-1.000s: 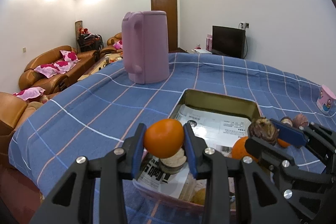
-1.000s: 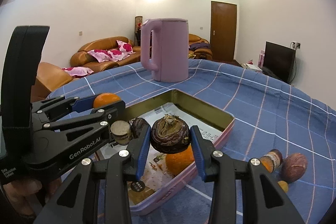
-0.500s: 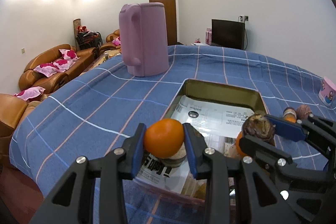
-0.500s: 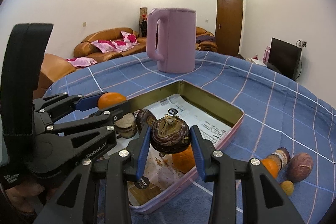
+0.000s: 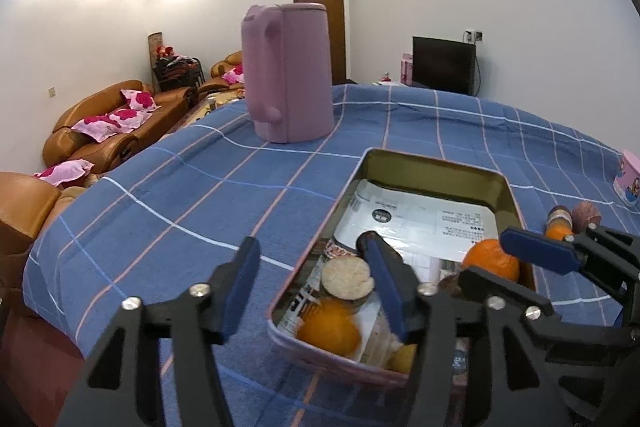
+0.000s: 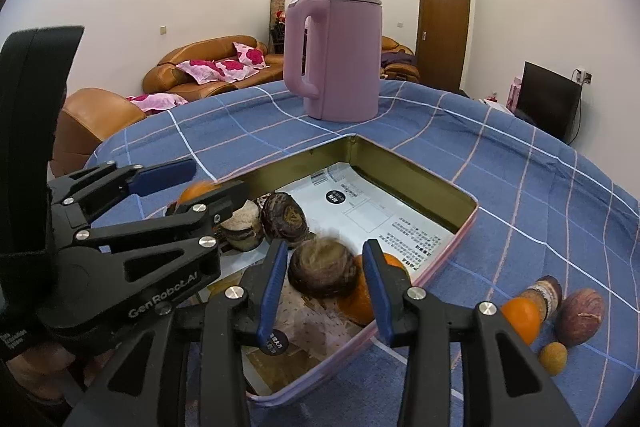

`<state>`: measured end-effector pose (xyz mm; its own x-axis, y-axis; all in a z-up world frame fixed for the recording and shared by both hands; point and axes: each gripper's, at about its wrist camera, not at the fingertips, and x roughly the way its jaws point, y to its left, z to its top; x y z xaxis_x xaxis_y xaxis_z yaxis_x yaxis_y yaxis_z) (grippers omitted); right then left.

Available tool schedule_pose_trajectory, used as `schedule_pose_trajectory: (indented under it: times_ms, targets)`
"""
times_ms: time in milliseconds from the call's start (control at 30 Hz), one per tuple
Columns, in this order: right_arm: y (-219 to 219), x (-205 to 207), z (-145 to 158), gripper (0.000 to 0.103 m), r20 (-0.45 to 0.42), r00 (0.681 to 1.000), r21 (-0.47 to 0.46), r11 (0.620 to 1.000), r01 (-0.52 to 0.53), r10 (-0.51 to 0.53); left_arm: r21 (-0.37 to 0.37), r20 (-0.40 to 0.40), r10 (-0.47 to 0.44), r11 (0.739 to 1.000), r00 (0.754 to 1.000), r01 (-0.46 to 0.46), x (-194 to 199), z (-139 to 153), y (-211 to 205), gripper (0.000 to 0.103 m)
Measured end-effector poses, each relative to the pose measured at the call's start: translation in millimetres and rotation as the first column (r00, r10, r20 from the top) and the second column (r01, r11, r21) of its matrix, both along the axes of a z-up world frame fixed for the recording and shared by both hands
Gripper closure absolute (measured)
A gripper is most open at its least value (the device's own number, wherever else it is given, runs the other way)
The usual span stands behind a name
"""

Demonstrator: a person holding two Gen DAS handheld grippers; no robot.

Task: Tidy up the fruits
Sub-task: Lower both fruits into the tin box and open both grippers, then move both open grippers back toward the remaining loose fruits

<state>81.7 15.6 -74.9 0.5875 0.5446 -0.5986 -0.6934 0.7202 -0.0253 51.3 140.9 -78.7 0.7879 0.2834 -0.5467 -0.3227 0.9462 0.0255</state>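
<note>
Left side first: your left gripper [image 5: 308,247] is opening over the near-left corner of the tray [image 5: 432,163]. Nothing is sitting between its fingers. The orange [image 5: 328,329] is looking blurred right below, inside the tray next to a cut pale fruit [image 5: 347,281], so I'm reading it as just let go. I'd keep opening wide and go straight up, since one finger is hanging very close to that cut fruit.

Moving right, your right gripper [image 6: 325,247] is also opening. The dark purple fruit [image 6: 323,267] is between the pads, but there's a gap showing on both sides and it's smeared, so it's probably dropping. It's coming down close to another orange [image 6: 362,297] at the near wall. Round fruit rolls, so I'd wait until it settles before pulling away. You're working both grippers close together, so lift one at a time.

Far right, four pieces are still lying on the tablecloth [image 6: 540,187] outside the tray: an orange one [image 6: 520,319], a cut one [image 6: 546,293], a purple-brown one [image 6: 580,315] and a small yellow one [image 6: 553,358]. I'm guessing those are next.

Writing: the left gripper's body is reading "GenRobot.AI" [image 6: 164,299]. The paper liner [image 6: 360,207] is carrying print too small to read. The pink cup [image 5: 628,183] is showing a cartoon, with no legible text.
</note>
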Motion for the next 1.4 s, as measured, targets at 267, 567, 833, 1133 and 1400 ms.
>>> schedule_pose_trajectory:
  times_ms: [267,567,833,1133,1400]
  targets:
    - [-13,-4,7,0.051,0.034,0.999,0.044,0.998,0.039,-0.04,-0.009,0.028,-0.001,1.0,1.0,0.002,-7,7,-2,0.022]
    - [-81,-8,21,0.051,0.061,0.979,0.065,0.979,0.191,-0.195,0.01,0.059,-0.083,0.997,0.995,0.082,-11,20,-37,0.015]
    - [-150,15,10,0.051,-0.03,0.912,0.009,0.912,0.41,-0.41,0.034,0.048,-0.173,0.985,0.984,0.172,0,25,-75,0.014]
    - [-157,35,-10,0.051,-0.132,0.883,-0.049,0.893,0.447,-0.45,0.056,0.041,-0.217,0.975,0.975,0.215,9,29,-96,0.013]
    - [-158,50,-19,0.051,-0.21,0.869,-0.042,0.892,0.45,-0.448,0.082,0.024,-0.246,0.967,0.969,0.243,21,28,-111,0.013]
